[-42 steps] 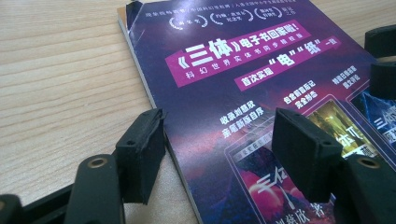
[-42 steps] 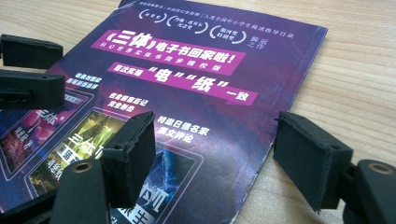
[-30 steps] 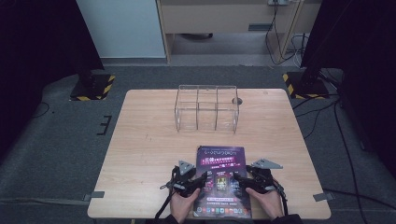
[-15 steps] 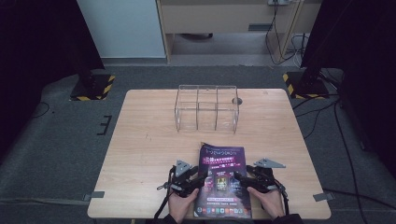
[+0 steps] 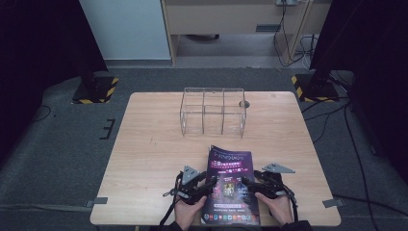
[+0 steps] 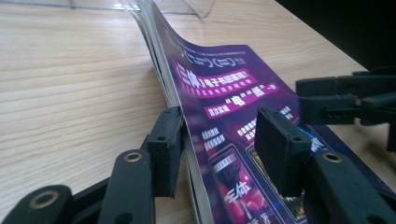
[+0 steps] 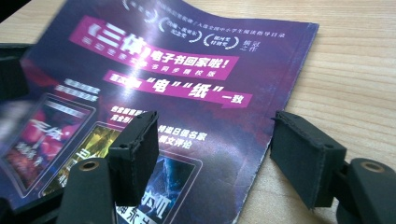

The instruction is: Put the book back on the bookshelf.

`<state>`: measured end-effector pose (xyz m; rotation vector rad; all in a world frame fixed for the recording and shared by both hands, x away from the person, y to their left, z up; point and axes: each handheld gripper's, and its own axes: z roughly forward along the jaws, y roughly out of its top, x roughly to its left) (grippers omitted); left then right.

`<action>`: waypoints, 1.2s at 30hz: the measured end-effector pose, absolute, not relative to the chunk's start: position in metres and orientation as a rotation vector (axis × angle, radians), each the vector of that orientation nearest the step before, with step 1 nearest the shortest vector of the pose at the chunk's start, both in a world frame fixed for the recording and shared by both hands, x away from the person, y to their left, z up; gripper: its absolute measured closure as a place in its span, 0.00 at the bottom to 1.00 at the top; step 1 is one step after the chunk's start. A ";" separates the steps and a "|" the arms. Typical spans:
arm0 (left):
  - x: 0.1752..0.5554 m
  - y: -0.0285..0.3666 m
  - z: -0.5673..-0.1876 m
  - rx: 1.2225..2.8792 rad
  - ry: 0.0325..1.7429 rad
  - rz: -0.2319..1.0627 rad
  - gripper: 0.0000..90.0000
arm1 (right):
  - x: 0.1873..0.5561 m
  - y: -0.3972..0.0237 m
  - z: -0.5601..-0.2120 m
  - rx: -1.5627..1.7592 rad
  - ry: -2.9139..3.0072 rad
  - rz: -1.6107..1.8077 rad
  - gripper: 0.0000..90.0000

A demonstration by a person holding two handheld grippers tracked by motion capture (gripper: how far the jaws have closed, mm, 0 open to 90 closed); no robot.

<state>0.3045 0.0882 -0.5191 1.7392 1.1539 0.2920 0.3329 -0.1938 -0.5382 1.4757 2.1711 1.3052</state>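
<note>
- Magazine (image 5: 230,185), purple cover, lies at the near edge of the bench (image 5: 154,154), far end curling up.
- Left tool (image 6: 219,140) open, jaws straddling its spine edge.
- Right tool (image 7: 215,154) open across its right edge.
- Clear organizer (image 5: 213,111) sits farther back.

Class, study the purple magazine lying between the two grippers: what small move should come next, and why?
Probably close the left gripper on the purple glossy magazine. Its jaws straddle the spine edge, one beside the page stack, one over the cover, with a gap left. The right gripper likewise straddles the opposite edge, open.
</note>
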 end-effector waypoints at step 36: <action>0.325 0.073 -0.534 1.916 1.266 0.417 0.35 | 0.332 -0.192 -0.538 1.447 2.186 1.276 0.33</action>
